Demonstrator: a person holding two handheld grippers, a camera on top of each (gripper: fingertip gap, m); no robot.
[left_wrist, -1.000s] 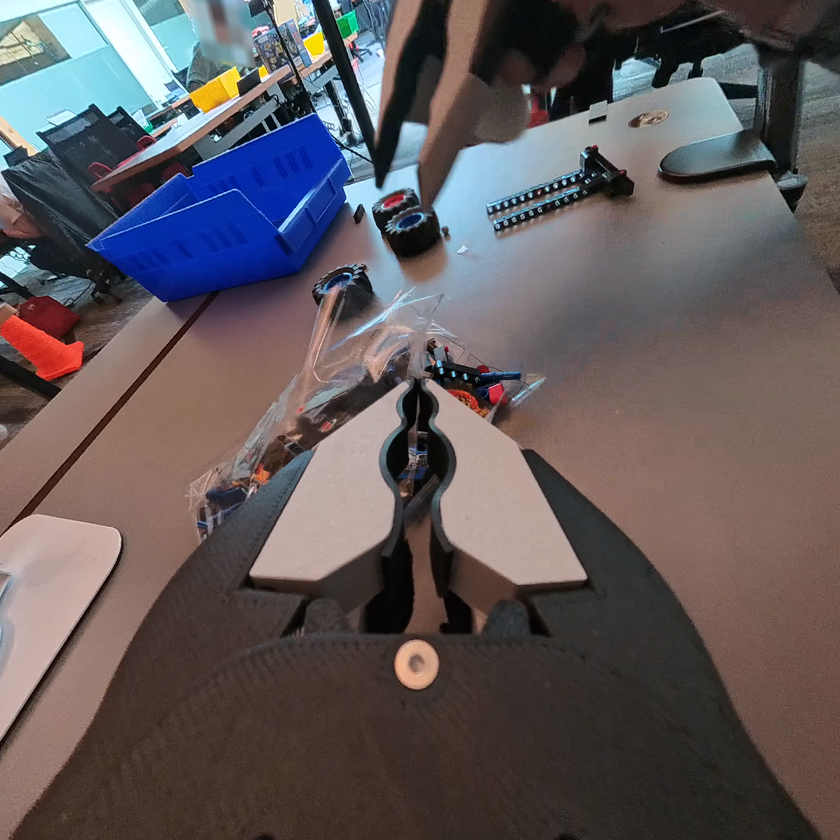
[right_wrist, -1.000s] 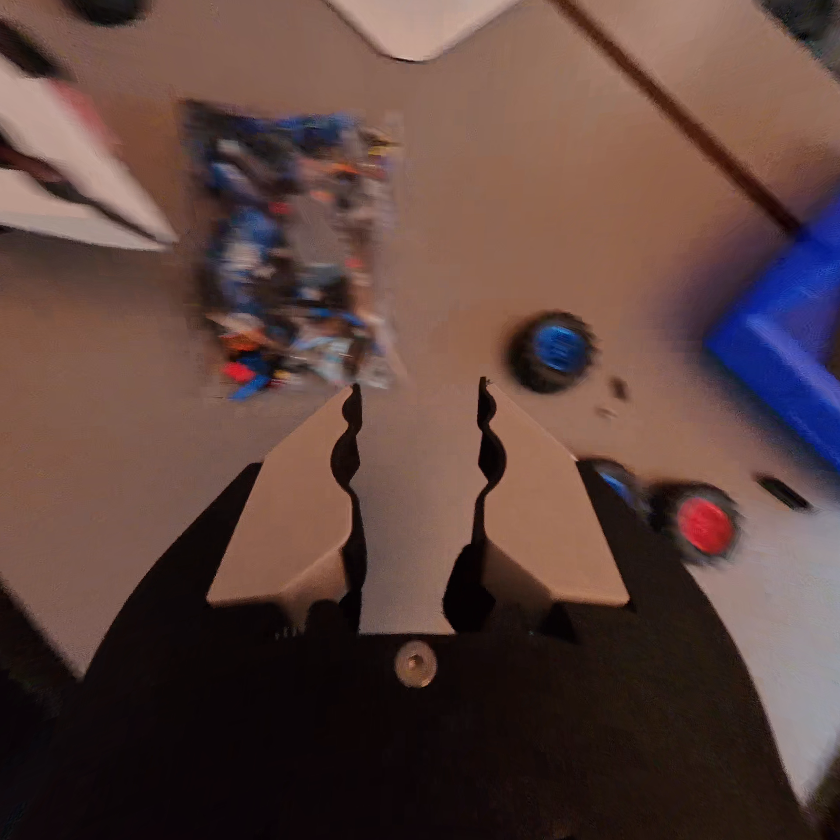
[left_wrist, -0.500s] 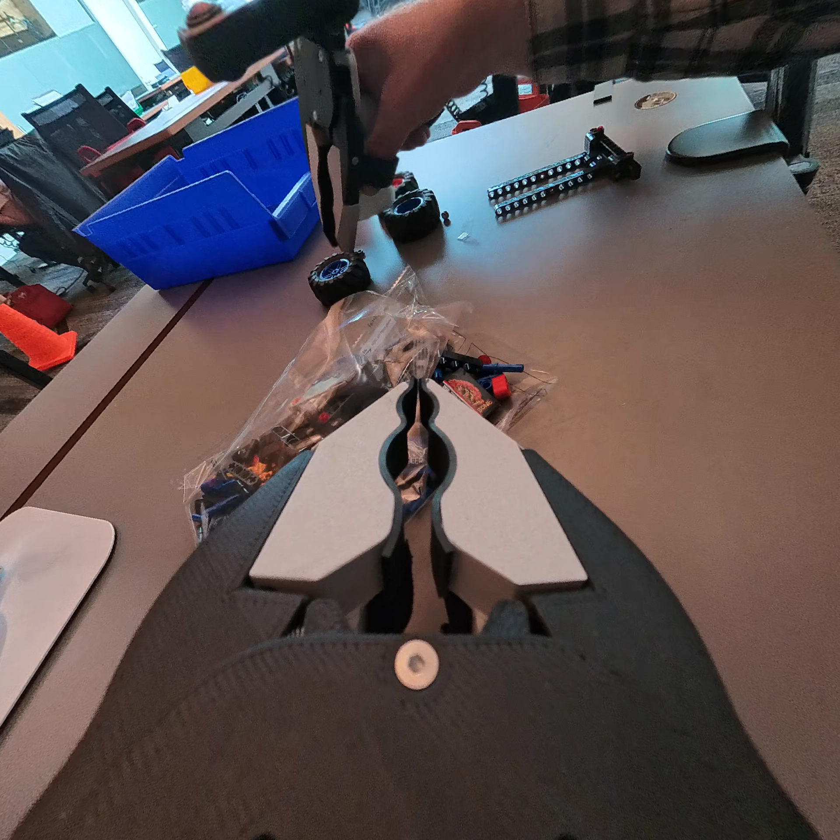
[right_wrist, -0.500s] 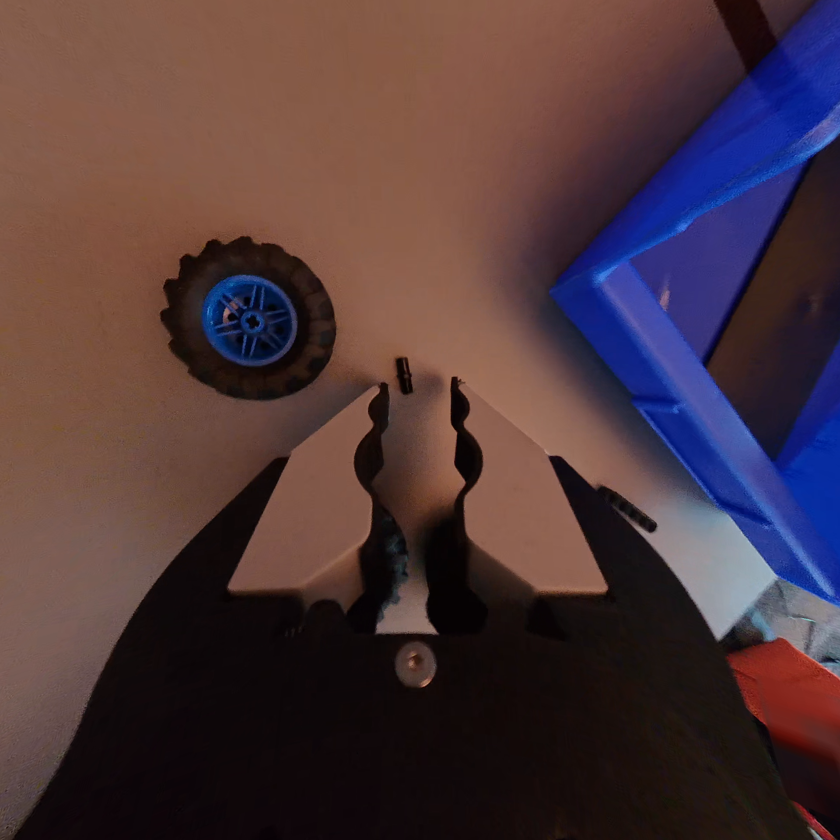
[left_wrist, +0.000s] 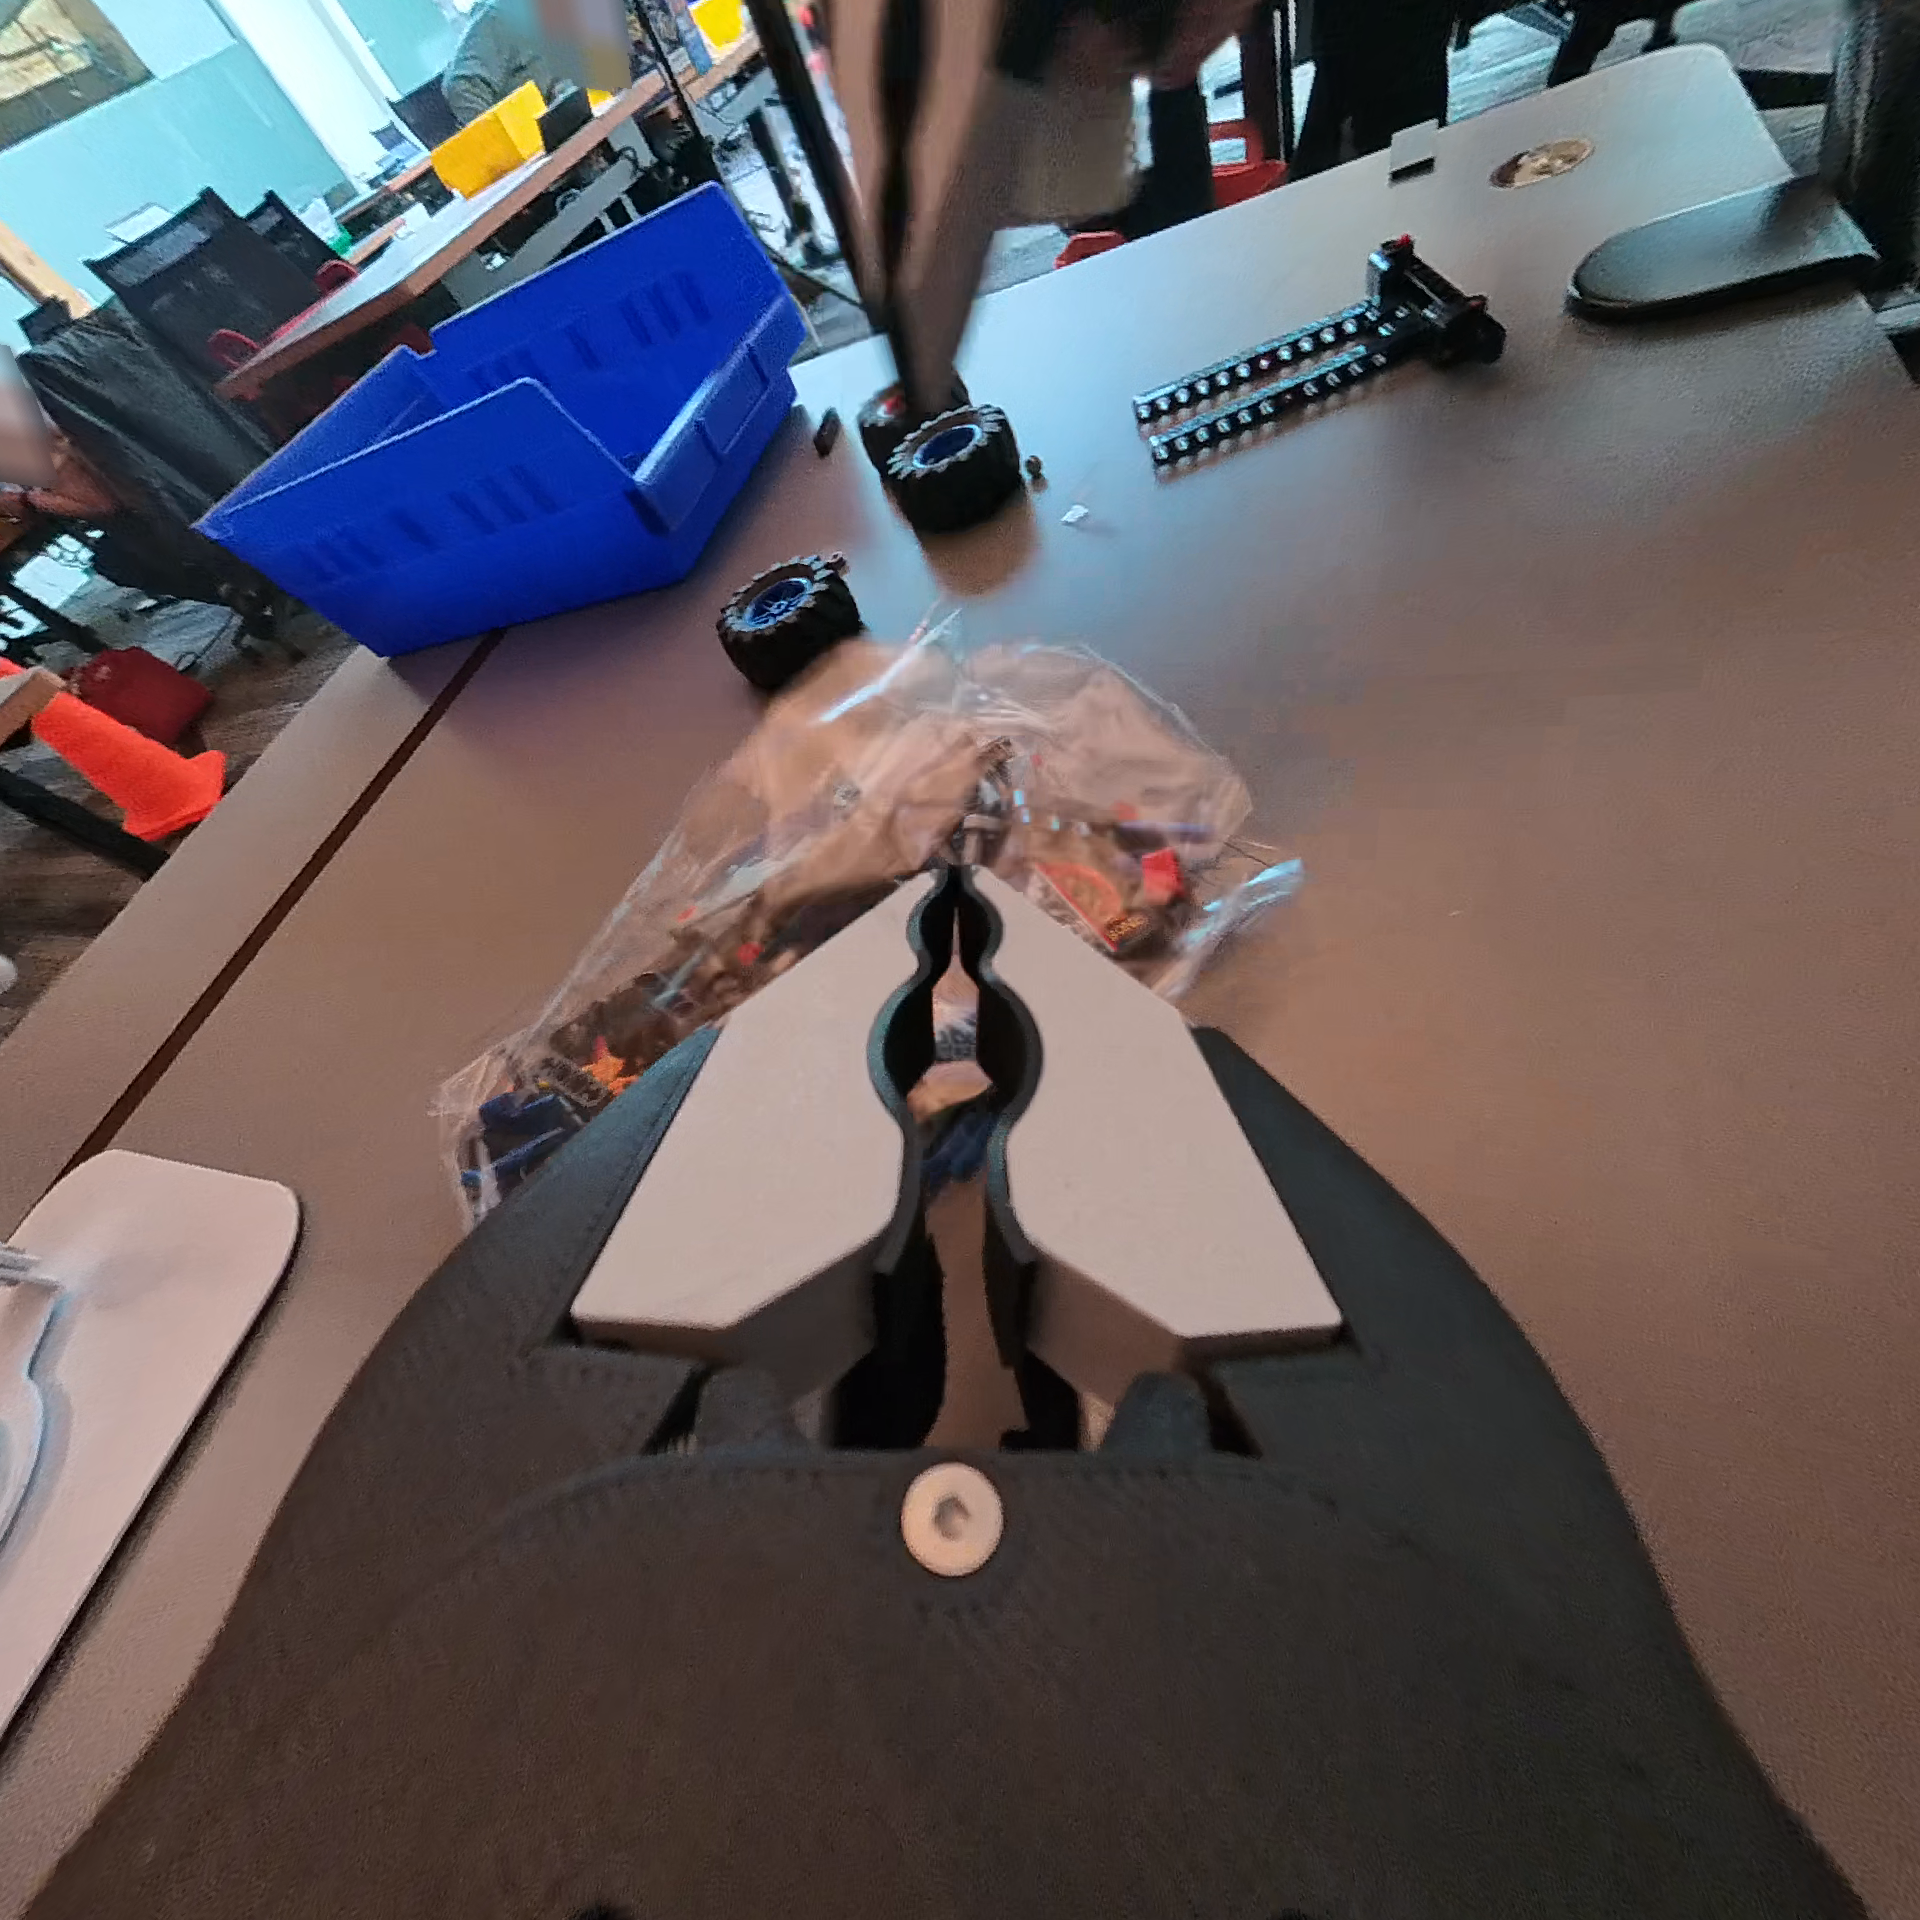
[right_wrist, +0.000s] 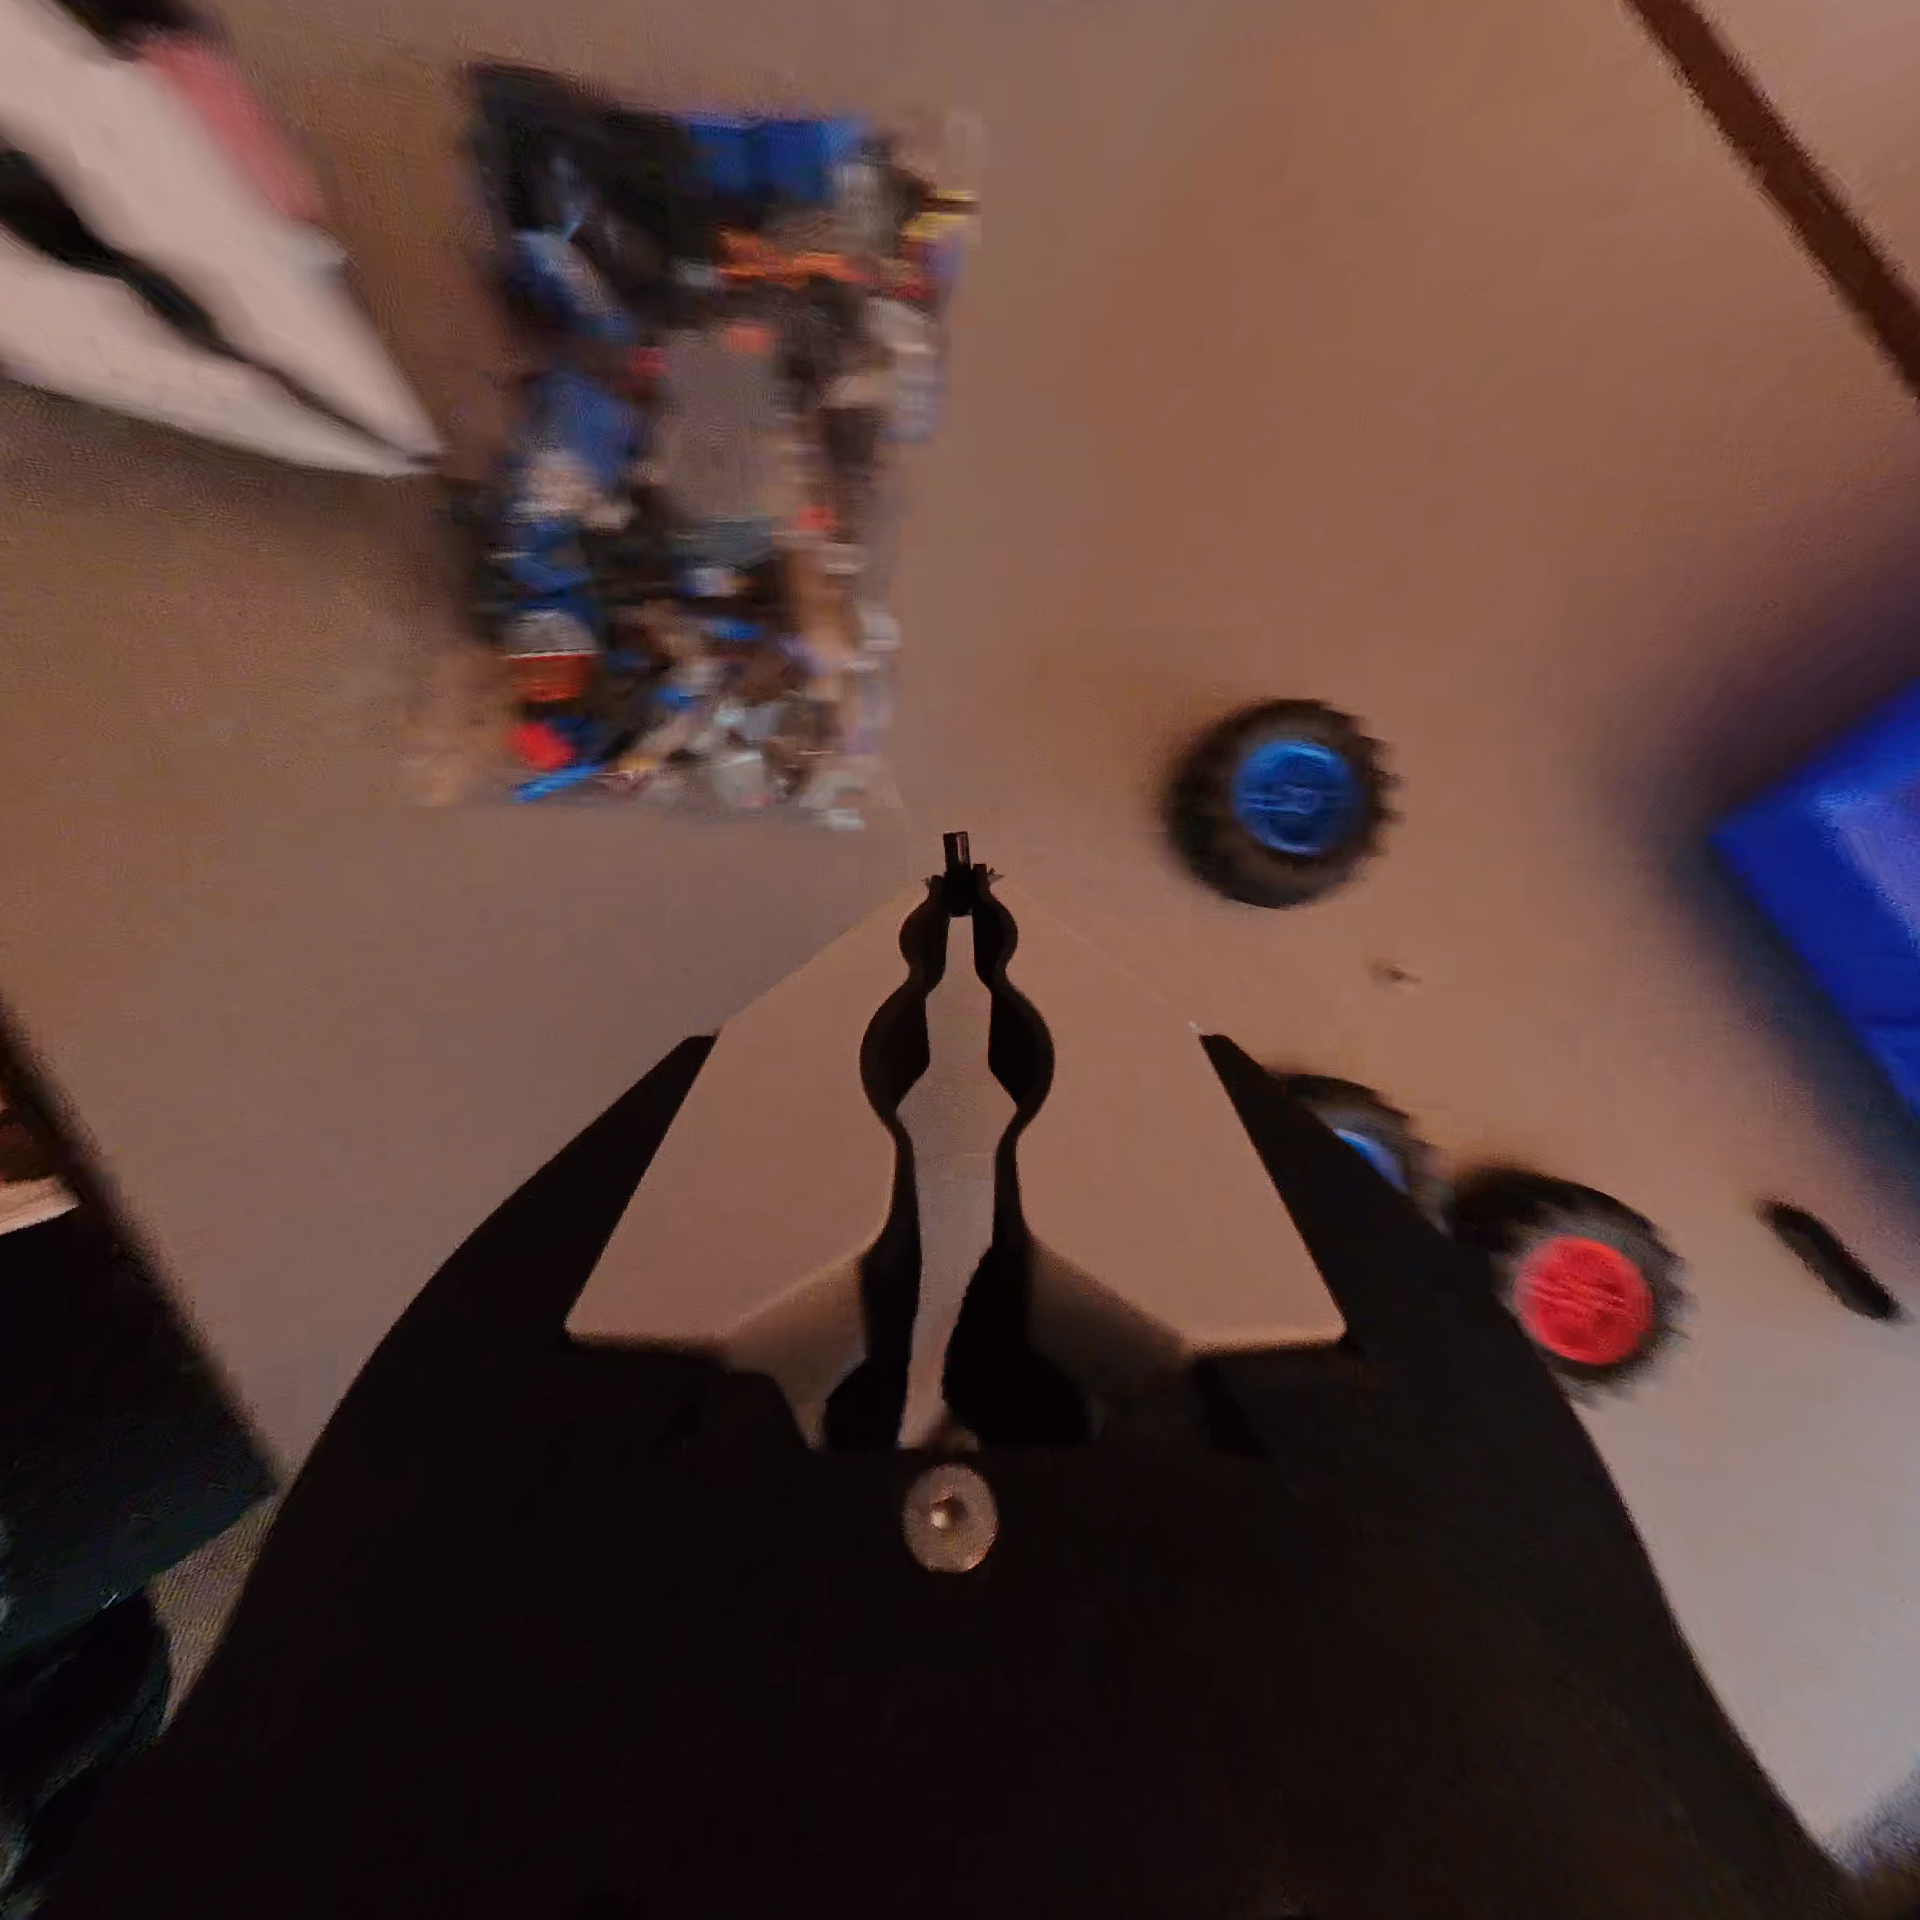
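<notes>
Grippers are both closed down, each on a different item.

Right gripper (right_wrist: 961, 888): jaws narrow, tips pinching a small black pin (right_wrist: 953, 850) that projects forward from between them. It hangs above the table (left_wrist: 1558, 831), clear of the surface. Nearest to it are a blue-hubbed wheel (right_wrist: 1283, 805) lying flat and, closer to the gripper body, a red-hubbed wheel (right_wrist: 1579, 1299). The right wrist view is motion-blurred.

Left gripper (left_wrist: 956, 883): jaws almost together, and the tips appear to clamp the film of a clear bag (left_wrist: 862, 790) of small mixed parts. The bag lies near the middle of the table.

Surroundings: a blue bin (left_wrist: 499, 457) stands at the far left edge of the table. A black perforated beam assembly (left_wrist: 1309, 358) lies towards the far right corner. A white pad (left_wrist: 135, 1299) lies at the near left edge.
</notes>
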